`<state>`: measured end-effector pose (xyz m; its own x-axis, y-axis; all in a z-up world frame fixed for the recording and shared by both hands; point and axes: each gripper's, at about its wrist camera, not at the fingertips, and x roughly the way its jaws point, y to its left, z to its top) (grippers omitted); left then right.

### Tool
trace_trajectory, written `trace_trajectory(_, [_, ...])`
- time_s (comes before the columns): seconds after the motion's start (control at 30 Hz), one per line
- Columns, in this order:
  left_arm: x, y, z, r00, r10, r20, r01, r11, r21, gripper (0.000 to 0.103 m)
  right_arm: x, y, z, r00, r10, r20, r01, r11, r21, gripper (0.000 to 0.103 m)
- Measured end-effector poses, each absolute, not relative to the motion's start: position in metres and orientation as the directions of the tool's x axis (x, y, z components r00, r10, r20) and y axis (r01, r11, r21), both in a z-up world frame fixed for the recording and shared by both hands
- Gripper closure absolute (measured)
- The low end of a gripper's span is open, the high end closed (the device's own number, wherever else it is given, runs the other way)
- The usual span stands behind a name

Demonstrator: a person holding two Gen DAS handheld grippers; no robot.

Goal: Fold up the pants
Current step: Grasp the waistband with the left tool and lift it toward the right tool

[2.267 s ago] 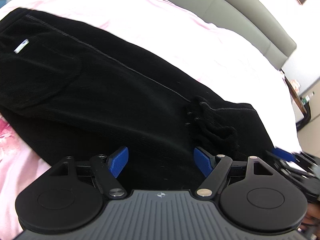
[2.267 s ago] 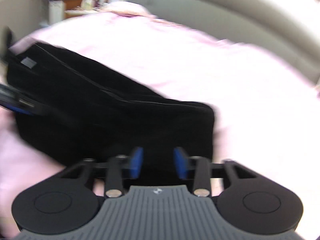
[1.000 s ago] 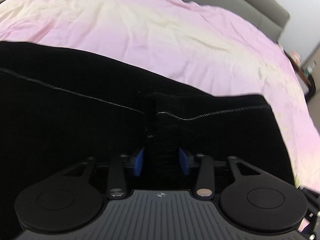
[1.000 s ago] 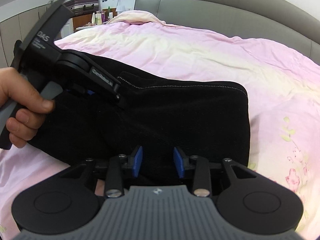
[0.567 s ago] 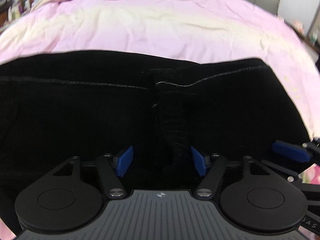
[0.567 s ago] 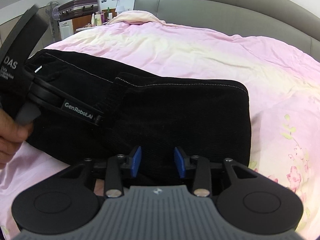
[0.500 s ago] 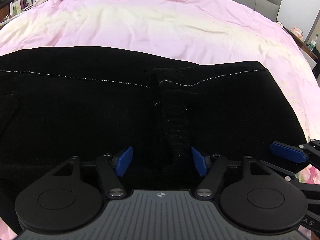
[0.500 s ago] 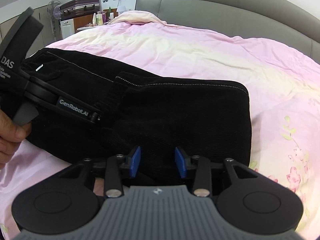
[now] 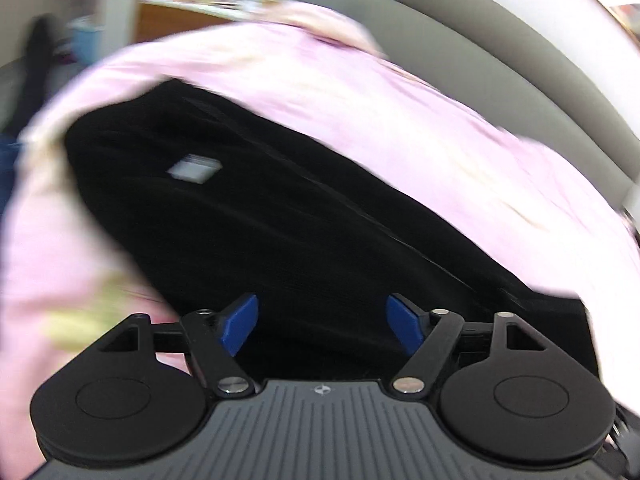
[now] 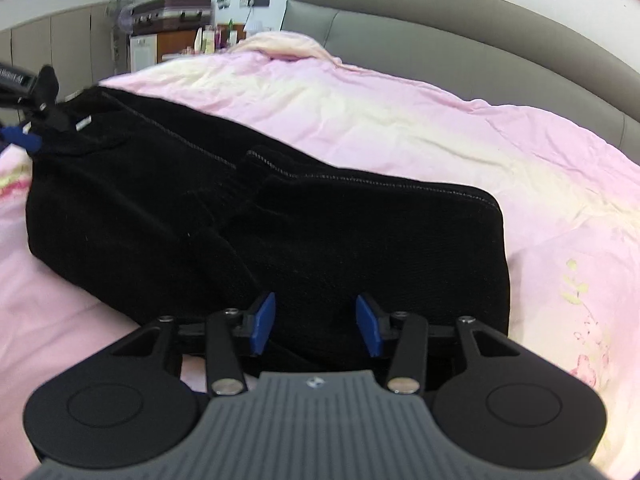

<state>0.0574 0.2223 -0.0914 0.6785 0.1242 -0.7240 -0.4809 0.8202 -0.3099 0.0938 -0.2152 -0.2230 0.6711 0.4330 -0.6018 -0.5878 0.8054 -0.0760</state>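
Black pants [image 10: 320,224] lie folded over themselves on the pink duvet [image 10: 400,120], with a white label [image 10: 83,123] near the far-left end. My right gripper [image 10: 316,322] hovers at the near edge of the folded part; its jaws are opening, with black cloth lying under the gap and the pads not pressing it. The left wrist view is blurred. There my left gripper [image 9: 322,322] is over the pants [image 9: 280,220], its jaws wide and still opening, with nothing clamped. The label [image 9: 194,170] lies ahead of it. One blue fingertip [image 10: 19,141] of the left gripper shows at the far left.
A grey padded headboard [image 10: 460,36] curves along the back and right. Behind the bed at the back left stand a wooden cabinet with bottles [image 10: 208,40], a dark suitcase [image 10: 172,10] and a fan [image 10: 120,8]. The floral duvet spreads to the right of the pants.
My left gripper has opened wide, left the fold in the middle and swung left to the label end of the pants. The right gripper stayed put and its jaws parted a little.
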Motion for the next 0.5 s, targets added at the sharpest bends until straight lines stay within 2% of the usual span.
trace_trajectory(0.13, [0.032, 0.282, -0.086, 0.636, 0.189, -0.748, -0.620, 0.702, -0.350, 0.012, 0.081, -0.216, -0.215, 0.699, 0.461, -0.547, -0.606, 0.788, -0.111, 0.060])
trace_trajectory(0.27, [0.016, 0.315, -0.091, 0.648, 0.179, -0.740, -0.651, 0.635, -0.416, 0.010, 0.064, -0.202, -0.202, 0.695, 0.508, -0.509, -0.629, 0.772, -0.089, 0.056])
trace_trajectory(0.4, [0.020, 0.346, -0.112, 0.655, 0.094, -0.750, -0.664, 0.544, -0.512, 0.010, 0.044, -0.163, -0.186, 0.691, 0.529, -0.493, -0.655, 0.747, -0.116, 0.056])
trace_trajectory(0.5, [0.033, 0.368, -0.123, 0.664, 0.010, -0.747, -0.640, 0.525, -0.561, 0.010, 0.037, -0.131, -0.176, 0.670, 0.557, -0.490, -0.666, 0.743, -0.066, 0.056])
